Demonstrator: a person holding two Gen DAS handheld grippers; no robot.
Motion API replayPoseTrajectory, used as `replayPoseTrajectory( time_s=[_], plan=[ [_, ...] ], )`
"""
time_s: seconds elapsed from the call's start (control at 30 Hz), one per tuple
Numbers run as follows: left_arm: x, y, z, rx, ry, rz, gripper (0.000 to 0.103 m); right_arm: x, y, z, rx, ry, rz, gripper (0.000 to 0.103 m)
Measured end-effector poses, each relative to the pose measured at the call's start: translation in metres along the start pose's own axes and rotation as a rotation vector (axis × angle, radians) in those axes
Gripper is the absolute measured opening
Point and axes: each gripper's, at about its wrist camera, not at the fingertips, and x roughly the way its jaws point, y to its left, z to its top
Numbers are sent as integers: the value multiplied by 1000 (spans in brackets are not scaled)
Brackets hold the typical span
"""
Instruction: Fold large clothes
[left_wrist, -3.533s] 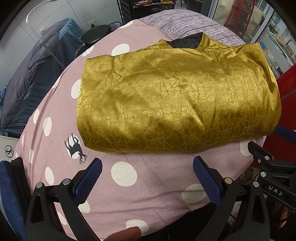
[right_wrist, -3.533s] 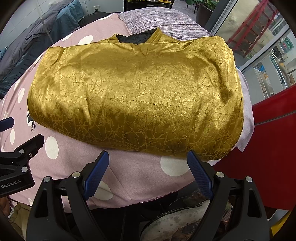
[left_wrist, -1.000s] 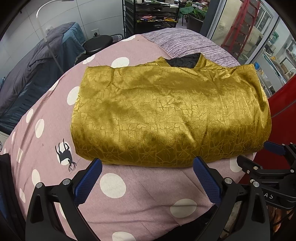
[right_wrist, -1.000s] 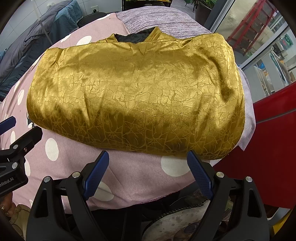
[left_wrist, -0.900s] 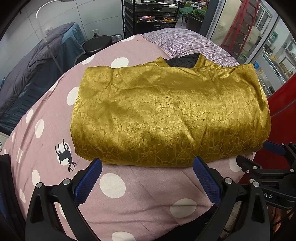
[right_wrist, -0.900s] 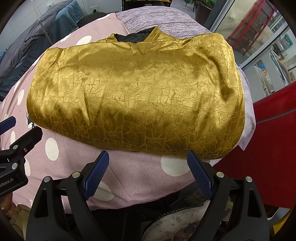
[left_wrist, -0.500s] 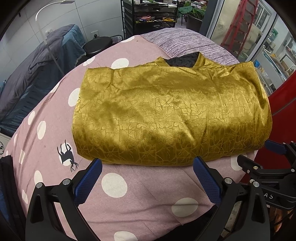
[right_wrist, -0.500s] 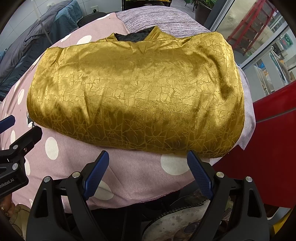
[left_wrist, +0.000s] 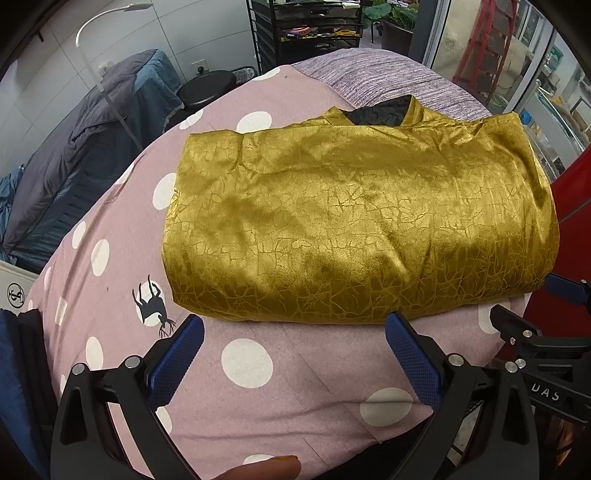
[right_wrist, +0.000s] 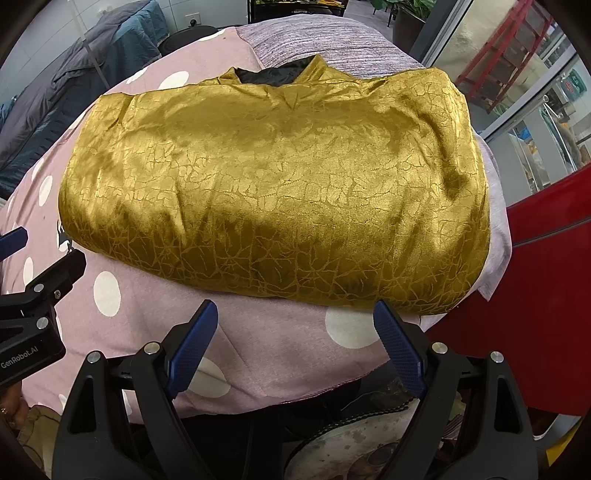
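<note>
The gold garment (left_wrist: 362, 229) lies folded into a broad rectangle on the pink polka-dot cover (left_wrist: 258, 369) of the desk, its black-lined collar (left_wrist: 380, 114) toward the far edge and its long fold along the near edge.

The left wrist view alone takes in the deer print (left_wrist: 151, 306) by the garment's near left corner, a black stool (left_wrist: 207, 86) and a shelf rack (left_wrist: 310, 26) beyond the far edge, and a fingertip (left_wrist: 258, 467) at the bottom. The right wrist view alone shows the garment's right end reaching the right edge beside a red panel (right_wrist: 546, 295), and what may be a mottled shoe (right_wrist: 354, 443) below, though it is blurred.

The left gripper (left_wrist: 293, 354) and right gripper (right_wrist: 295, 339) both hang spread wide over the near edge, holding nothing.

Compared with a second ago, the garment lies unchanged; the left view has tipped slightly, and the fingertip is newly in sight.
</note>
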Motion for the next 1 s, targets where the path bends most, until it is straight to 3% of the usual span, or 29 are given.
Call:
replayPoseTrajectory(
  time_s=[1.0],
  plan=[
    [5, -3, 0, 5, 36, -1, 97, 2, -2, -3, -1, 10, -2, 86]
  ],
)
